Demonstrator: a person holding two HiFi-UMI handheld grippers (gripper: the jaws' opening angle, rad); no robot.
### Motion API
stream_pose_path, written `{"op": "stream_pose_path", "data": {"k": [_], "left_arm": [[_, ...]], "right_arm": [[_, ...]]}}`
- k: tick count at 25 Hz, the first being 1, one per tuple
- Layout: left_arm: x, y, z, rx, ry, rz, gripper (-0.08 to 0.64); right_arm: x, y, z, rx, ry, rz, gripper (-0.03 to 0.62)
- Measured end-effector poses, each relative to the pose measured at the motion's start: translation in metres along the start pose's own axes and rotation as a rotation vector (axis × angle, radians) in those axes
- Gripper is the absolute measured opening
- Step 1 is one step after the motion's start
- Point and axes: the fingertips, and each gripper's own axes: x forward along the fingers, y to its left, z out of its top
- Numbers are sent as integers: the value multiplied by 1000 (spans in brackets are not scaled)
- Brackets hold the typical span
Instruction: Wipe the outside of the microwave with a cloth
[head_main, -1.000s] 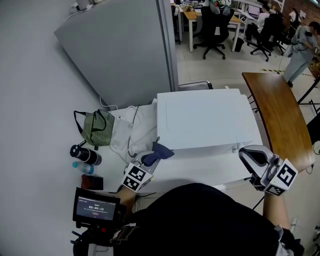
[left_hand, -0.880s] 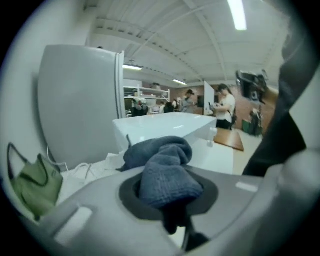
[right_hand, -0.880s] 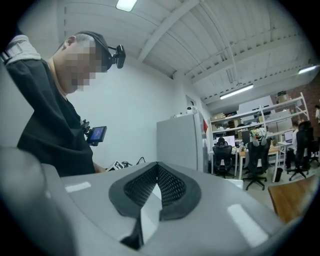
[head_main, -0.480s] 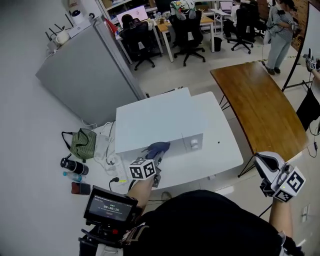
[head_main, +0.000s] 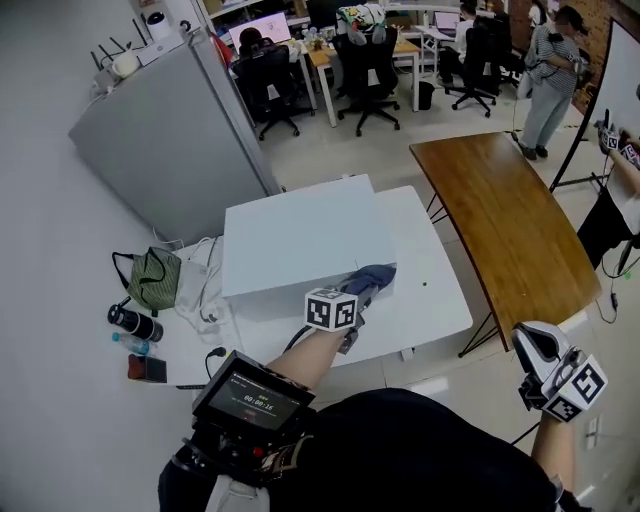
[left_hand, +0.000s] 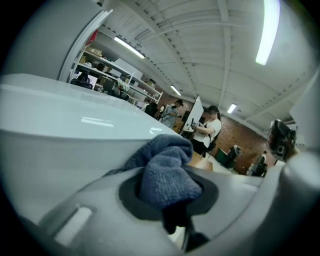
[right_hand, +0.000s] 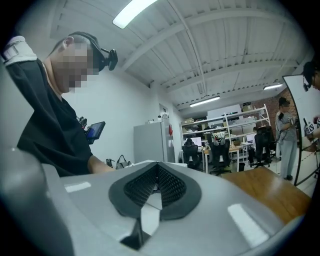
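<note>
An open office with desk chairs at the back. A white surface carries the white microwave, with a wooden table past its right end and a grey fridge behind.

In the head view the left gripper reaches to the microwave's front right corner. Its jaws are clamped on a blue cloth, which lies against that corner just ahead of the jaws. The right gripper hangs well apart from the microwave, off the near right edge of the surface.

In the left gripper view the cloth bulges out from between the jaws, held tight. The microwave's white wall fills the space left of and ahead of the jaws, and the cloth lies up against it.

In the right gripper view the jaws are together with nothing between them. The person's dark sleeve is left of the jaws and the wooden table is to their right.
</note>
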Motion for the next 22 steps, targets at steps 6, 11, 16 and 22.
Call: {"op": "stream_pose_path", "data": {"k": [6,11,16,22], "left_arm": [[-141,110,-39,-104,-92,88,55],[-258,229,-70,-169,-135,272,55],[-251,241,-77,-196,-135,285,57],[-185,203,-82,-205,-72,279,57]], "right_arm": [[87,90,-8,-18,48,98,5],[159,167,-19,-27,91,212,5],[173,189,-8,-15,81,228,5],[115,128,-17,-35,94,152,5]]}}
